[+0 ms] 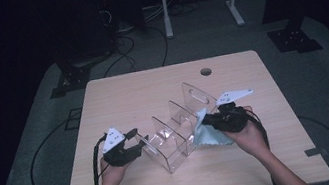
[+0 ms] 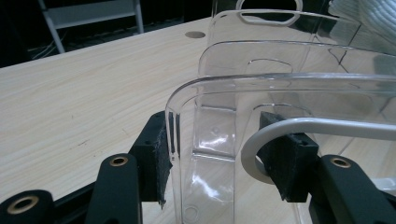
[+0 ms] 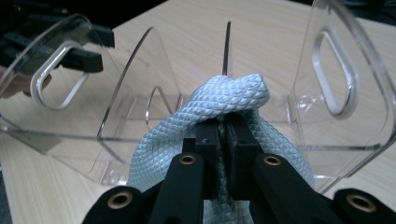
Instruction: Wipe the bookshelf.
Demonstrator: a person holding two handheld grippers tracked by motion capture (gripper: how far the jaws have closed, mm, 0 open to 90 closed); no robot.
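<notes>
Right claw [image 3: 224, 128] pinched shut on a pale blue cloth [image 3: 219, 105], fabric bunched over the jaw tips and hanging down both sides. Pushed into a compartment of the clear acrylic rack [image 3: 327, 93], between an inner divider and the end panel with the handle slot. Left claw [image 2: 224, 158] clamped on the rack's near end panel, one pad [image 2: 156, 161] outside, the other inside by the handle cutout, steadying it. Seen from above: left claw [image 1: 128, 146] at the rack's near-left end, right claw [image 1: 217, 119] at the far-right compartment, cloth [image 1: 205, 134] spilling over the rack's [image 1: 175, 139] side, all near the front middle of the wooden surface [image 1: 132, 93].

Likely wiping the rack's inside. To do it well: keep the left grip firm so the light rack cannot slide or tip; drag the cloth flat along the panel rather than poking with the bunched tip; avoid scraping bare jaws on the acrylic; work down to the floor corners.
</notes>
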